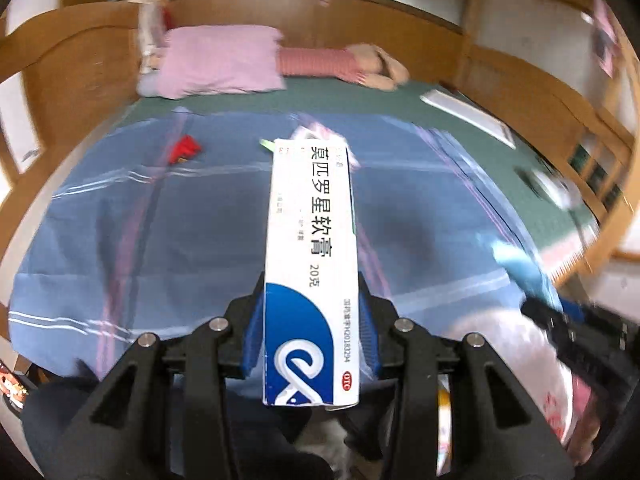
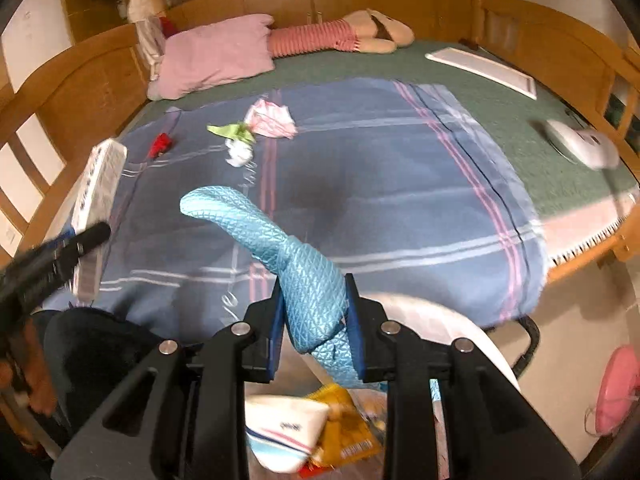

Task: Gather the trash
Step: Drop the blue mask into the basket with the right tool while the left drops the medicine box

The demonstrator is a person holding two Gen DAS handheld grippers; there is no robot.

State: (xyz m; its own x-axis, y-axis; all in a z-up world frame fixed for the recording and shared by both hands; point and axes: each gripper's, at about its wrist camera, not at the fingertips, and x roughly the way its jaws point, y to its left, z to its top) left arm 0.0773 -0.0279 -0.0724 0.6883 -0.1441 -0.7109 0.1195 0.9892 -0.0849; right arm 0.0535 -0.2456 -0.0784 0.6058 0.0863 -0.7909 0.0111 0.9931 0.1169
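Observation:
My left gripper (image 1: 310, 320) is shut on a long white and blue ointment box (image 1: 312, 240), which sticks out forward over the blue plaid blanket (image 1: 160, 240). My right gripper (image 2: 314, 312) is shut on a crumpled light-blue textured wrapper (image 2: 256, 224). Below it lies an open white bag (image 2: 460, 328) holding a yellow packet (image 2: 344, 428) and a white packet (image 2: 284, 428). On the blanket lie a pink-white wrapper (image 2: 270, 120), a green scrap (image 2: 230, 130), a white paper ball (image 2: 239, 154) and a small red item (image 2: 161, 144). The left gripper (image 2: 86, 246) with its box (image 2: 96, 200) shows blurred at the left.
A pink pillow (image 2: 216, 56) and a striped plush toy (image 2: 340, 36) lie at the head of the bed. A white flat panel (image 2: 480, 66) and a white device (image 2: 580, 144) rest on the green sheet. Wooden bed rails surround it. A pink fan (image 2: 616, 392) stands on the floor.

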